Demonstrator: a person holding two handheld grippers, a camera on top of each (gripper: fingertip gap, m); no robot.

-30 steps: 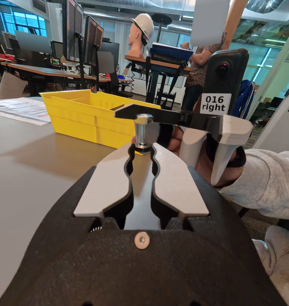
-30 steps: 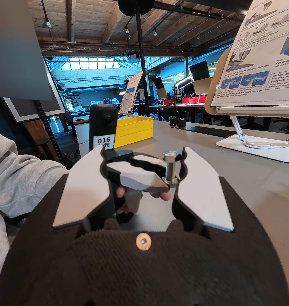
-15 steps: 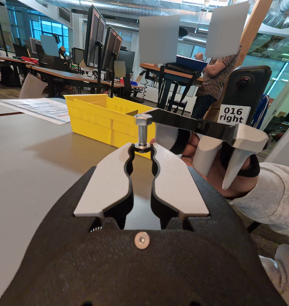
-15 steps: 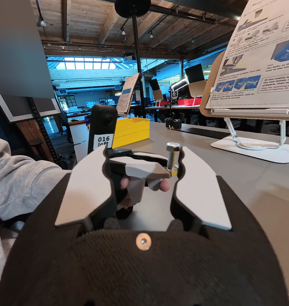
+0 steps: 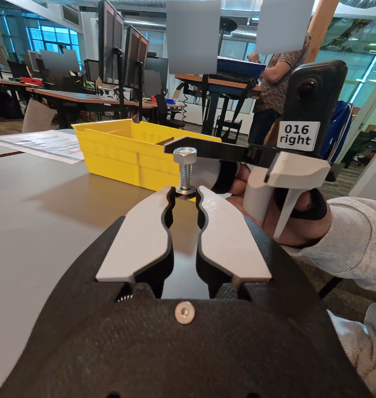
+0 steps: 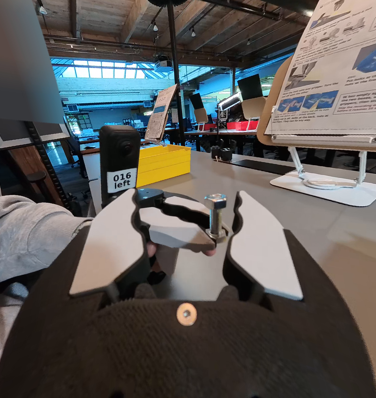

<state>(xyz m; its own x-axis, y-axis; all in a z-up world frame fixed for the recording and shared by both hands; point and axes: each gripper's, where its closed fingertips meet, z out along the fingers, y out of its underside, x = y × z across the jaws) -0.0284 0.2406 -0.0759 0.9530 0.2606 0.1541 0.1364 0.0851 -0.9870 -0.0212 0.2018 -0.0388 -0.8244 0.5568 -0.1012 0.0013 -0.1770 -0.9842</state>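
A silver hex bolt [image 5: 184, 170] stands upright with a nut [image 5: 184, 190] on its lower end. My left gripper [image 5: 185, 190] is shut on the nut and holds the bolt above the grey table [image 5: 32, 215]. My right gripper [image 6: 186, 198] is open, with the bolt head [image 6: 215, 201] between its fingers, nearer the right finger [image 6: 262, 237] and touching neither. In the left wrist view the right gripper [image 5: 169, 146] comes in edge-on from the right at bolt-head height. In the right wrist view the left gripper [image 6: 212, 241] comes in from the left and holds the nut [image 6: 218, 237].
A yellow bin [image 5: 126, 159] sits on the table behind the bolt; it also shows in the right wrist view [image 6: 163, 163]. A printed sheet [image 5: 42, 142] lies far left. A white stand [image 6: 329, 187] holding an instruction sheet is on the right. A person [image 5: 275, 86] stands at a far desk. Left tips to right tips: about 5 cm.
Both grippers have shifted a little together. The left stays shut on the nut. The right stays open, and the bolt now sits slightly farther from its right finger.
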